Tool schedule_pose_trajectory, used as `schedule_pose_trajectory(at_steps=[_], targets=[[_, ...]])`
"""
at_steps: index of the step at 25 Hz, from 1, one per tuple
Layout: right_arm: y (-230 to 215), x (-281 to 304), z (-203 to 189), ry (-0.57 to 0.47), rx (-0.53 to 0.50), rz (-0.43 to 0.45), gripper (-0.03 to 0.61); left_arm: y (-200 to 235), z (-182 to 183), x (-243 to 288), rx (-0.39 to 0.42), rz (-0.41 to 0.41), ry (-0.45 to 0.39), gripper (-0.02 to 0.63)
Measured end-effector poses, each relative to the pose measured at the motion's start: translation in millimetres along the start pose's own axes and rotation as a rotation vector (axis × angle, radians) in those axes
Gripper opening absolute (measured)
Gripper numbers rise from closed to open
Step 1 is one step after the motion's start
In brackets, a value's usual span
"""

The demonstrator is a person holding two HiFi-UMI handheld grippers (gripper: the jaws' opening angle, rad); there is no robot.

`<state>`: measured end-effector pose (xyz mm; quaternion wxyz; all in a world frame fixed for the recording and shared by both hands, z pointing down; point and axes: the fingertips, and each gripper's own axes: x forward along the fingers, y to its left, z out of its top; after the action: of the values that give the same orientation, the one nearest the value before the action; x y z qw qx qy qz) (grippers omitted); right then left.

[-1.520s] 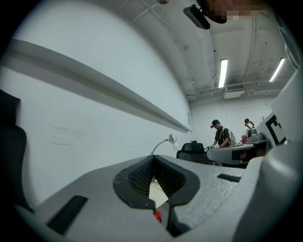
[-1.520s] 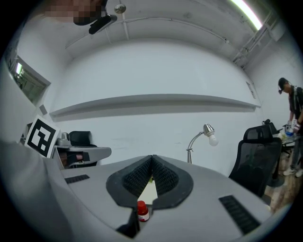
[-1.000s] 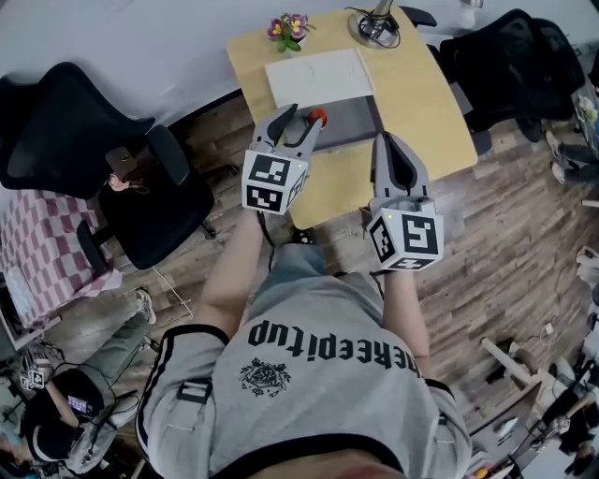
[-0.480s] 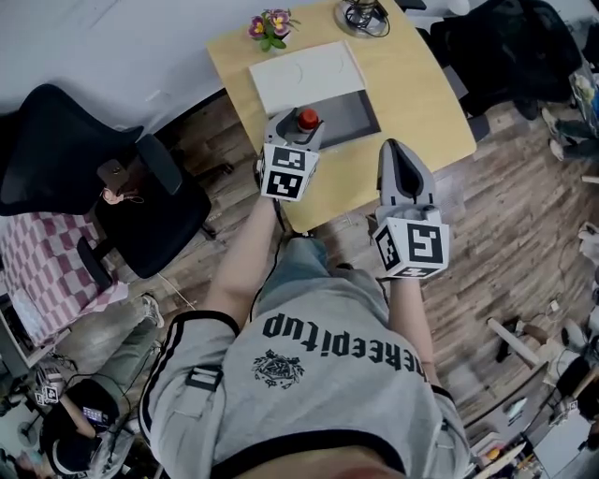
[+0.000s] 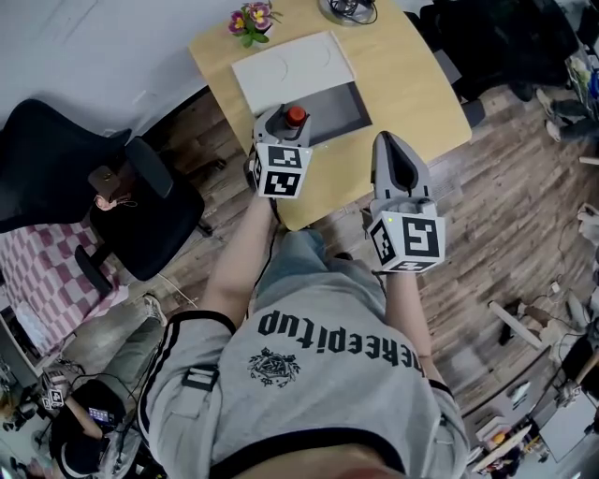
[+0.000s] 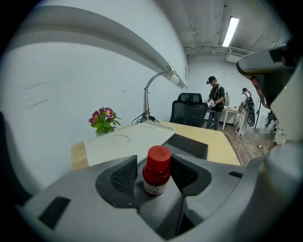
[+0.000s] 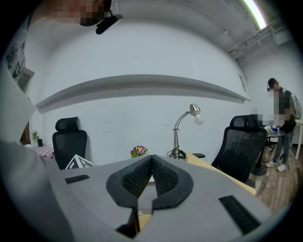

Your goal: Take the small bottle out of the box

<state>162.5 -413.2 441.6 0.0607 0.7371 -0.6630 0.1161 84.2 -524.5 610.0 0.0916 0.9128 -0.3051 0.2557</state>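
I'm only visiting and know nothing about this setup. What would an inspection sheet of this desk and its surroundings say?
Surface: wooden table, mostly bare.
Job's things: small red-capped bottle upright, close to the dark box; a white tray lies beside the box.
Clutter: potted flowers, desk lamp.
Grippers: left gripper open, with the bottle between its jaws and the pads apparently clear of it; right gripper shut, empty.
Cables: lamp cable bunched at the lamp's foot.
Surroundings: black office chair, wooden floor, people farther back.
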Motion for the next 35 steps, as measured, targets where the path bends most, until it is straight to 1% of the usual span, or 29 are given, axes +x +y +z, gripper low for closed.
schedule_pose_trajectory(at_steps=[2, 4, 5, 12, 16, 18, 26, 30, 35], targets=[[-0.3, 1.8, -1.0, 0.003, -0.001, 0.000, 0.003, -0.1, 1.1, -0.7, 0.007, 0.006, -0.005, 0.207], [0.7, 2.6, -2.2, 0.006, -0.001, 0.002, 0.003, 2.1, 2.4, -3.1, 0.015, 0.023, -0.018, 0.158], [1.5, 2.6, -2.7, 0.006, 0.000, 0.002, 0.003, 3.6, 2.9, -4.3, 0.014, 0.030, -0.025, 0.149], [4.3, 0.0, -4.0, 0.000, -0.002, 0.008, 0.003, 5.2, 3.4, -7.1, -0.001, 0.033, -0.025, 0.143], [5.1, -1.7, -2.2, -0.010, -0.004, 0.013, 0.003, 4.2, 5.0, -11.2, -0.054, 0.025, -0.028, 0.143], [7.0, -3.6, -1.3, -0.015, -0.003, 0.021, 0.003, 0.6, 7.4, -15.5, -0.057, 0.020, -0.031, 0.143], [13.7, -10.5, 9.2, -0.050, -0.016, 0.072, 0.003, -8.0, 35.4, -42.3, -0.036, 0.038, -0.084, 0.143], [15.4, -16.1, 16.1, -0.066, -0.026, 0.102, 0.003, -9.6, 52.2, -64.5, -0.058, 0.068, -0.102, 0.143], [16.6, -28.1, 23.8, -0.081, -0.039, 0.135, 0.003, -16.4, 64.4, -88.0, -0.074, 0.099, -0.131, 0.143]])
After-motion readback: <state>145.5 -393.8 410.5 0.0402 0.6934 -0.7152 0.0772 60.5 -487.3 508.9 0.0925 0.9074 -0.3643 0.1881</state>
